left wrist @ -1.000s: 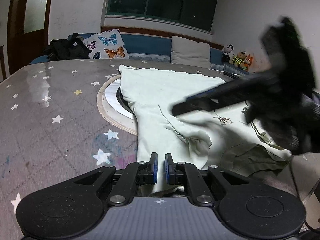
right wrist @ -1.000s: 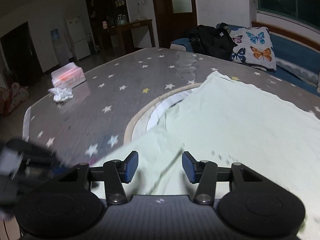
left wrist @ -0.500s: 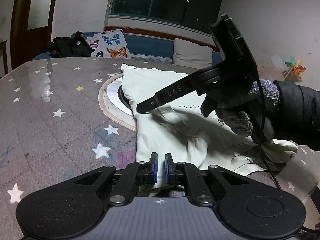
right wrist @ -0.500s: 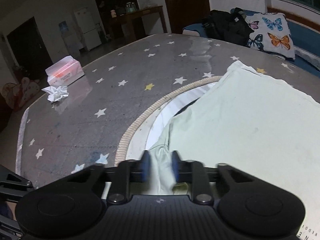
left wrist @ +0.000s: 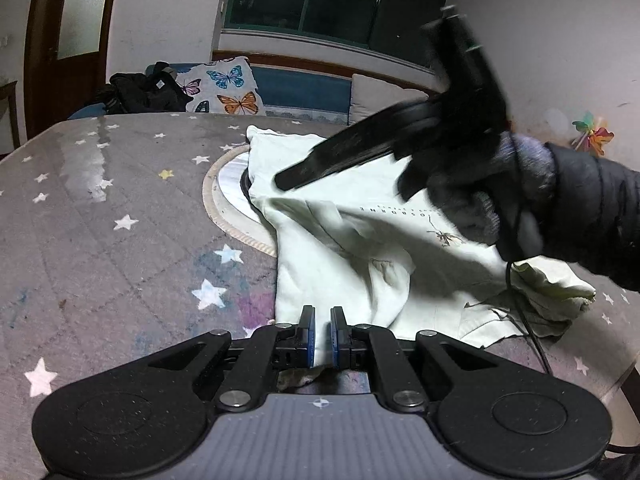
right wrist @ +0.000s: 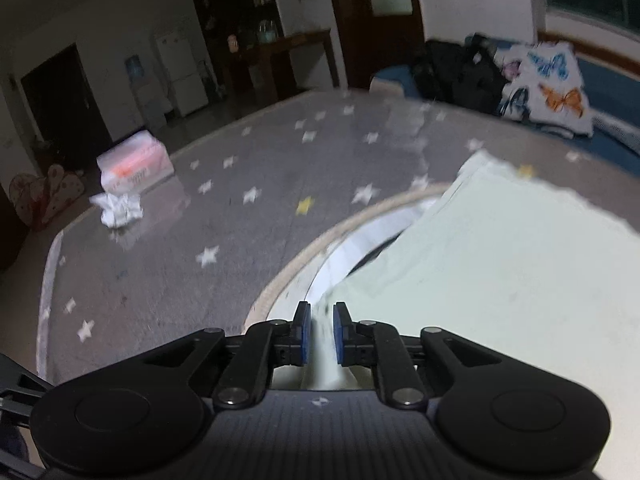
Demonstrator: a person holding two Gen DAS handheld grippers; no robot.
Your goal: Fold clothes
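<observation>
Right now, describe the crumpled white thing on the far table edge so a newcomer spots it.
Take the grey star-print table. Near its far corner a pink-and-white tissue pack stands. The crumpled tissue lies just in front of it: small, white, wadded, not boxy.

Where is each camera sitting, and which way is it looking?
Left wrist view: sits on the left gripper, shut on the pale shirt's near edge, looking across the starry table toward the window; a gloved hand with the right gripper crosses it.
Right wrist view: sits on the right gripper, shut on a shirt fold, looking toward a tissue box and doorways.
Both show the shirt, table and butterfly pillow.
</observation>
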